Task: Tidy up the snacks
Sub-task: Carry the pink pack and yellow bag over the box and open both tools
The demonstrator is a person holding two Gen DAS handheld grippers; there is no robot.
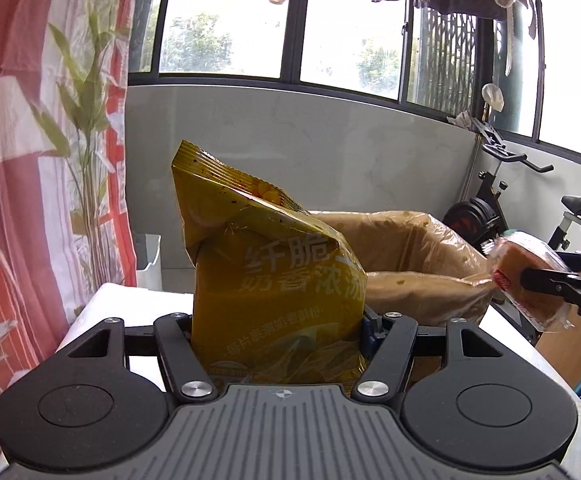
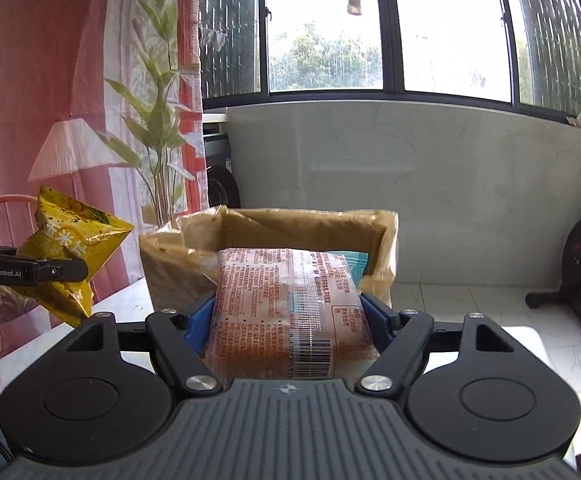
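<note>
Two grips loaded | left gripper (image 1: 278, 328) clamped on yellow chip bag (image 1: 266, 280) | right gripper (image 2: 290, 320) clamped on clear-wrapped snack pack (image 2: 290, 312) | brown-lined box (image 2: 274, 232) at 12 o'clock | risk: puffy bags may slip or snag the loose liner.

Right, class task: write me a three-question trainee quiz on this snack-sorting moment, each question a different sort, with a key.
1. True or false: the left gripper is clamped on a yellow snack bag.
2. Multiple choice: what does the right gripper hold? A) a clear-wrapped packet with a barcode B) a drinks can C) nothing
3. Fill the gap: ahead of both grippers stands an open box lined with a brown ____.

Key: 1 true; 2 A; 3 plastic bag.
</note>
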